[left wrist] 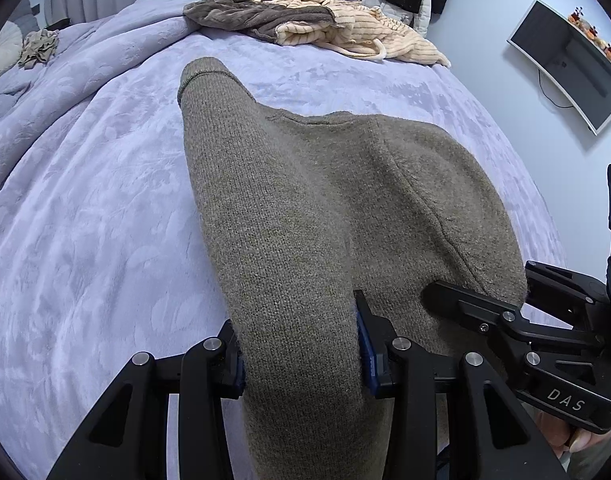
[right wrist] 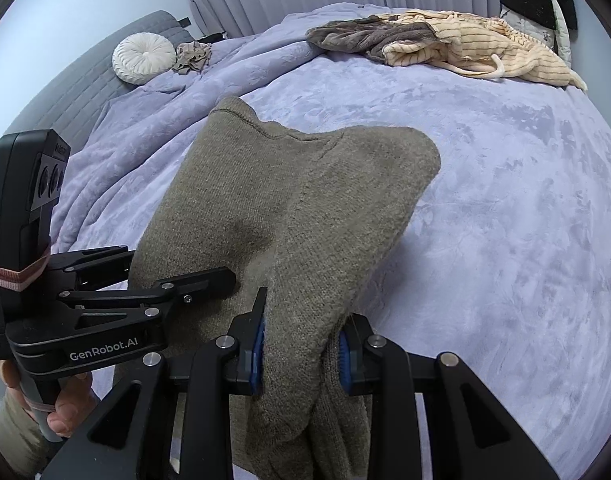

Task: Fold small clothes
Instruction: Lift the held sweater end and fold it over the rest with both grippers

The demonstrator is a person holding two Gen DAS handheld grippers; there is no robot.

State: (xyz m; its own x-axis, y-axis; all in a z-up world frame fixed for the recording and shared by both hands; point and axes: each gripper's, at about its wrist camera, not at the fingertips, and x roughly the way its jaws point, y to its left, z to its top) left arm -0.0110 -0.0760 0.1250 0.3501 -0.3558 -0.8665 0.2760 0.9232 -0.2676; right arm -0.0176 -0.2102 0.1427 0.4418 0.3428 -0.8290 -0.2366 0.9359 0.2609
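both grippers, left gripper [left wrist: 301, 360] and right gripper [right wrist: 301, 354], clamp the olive sweater [left wrist: 305, 208]

lavender blanket [left wrist: 105, 200] all over the bed, round white cushion [right wrist: 143, 58] by the grey headboard [right wrist: 85, 80], TV [left wrist: 569, 64] on the wall

I see a bed [right wrist: 505, 208] under a lilac blanket; on it lie my olive knit garment [right wrist: 305, 200], a striped cream-and-grey clothes heap [right wrist: 445, 48], a crumpled beige piece [right wrist: 193, 56] and a round white cushion [right wrist: 143, 58].
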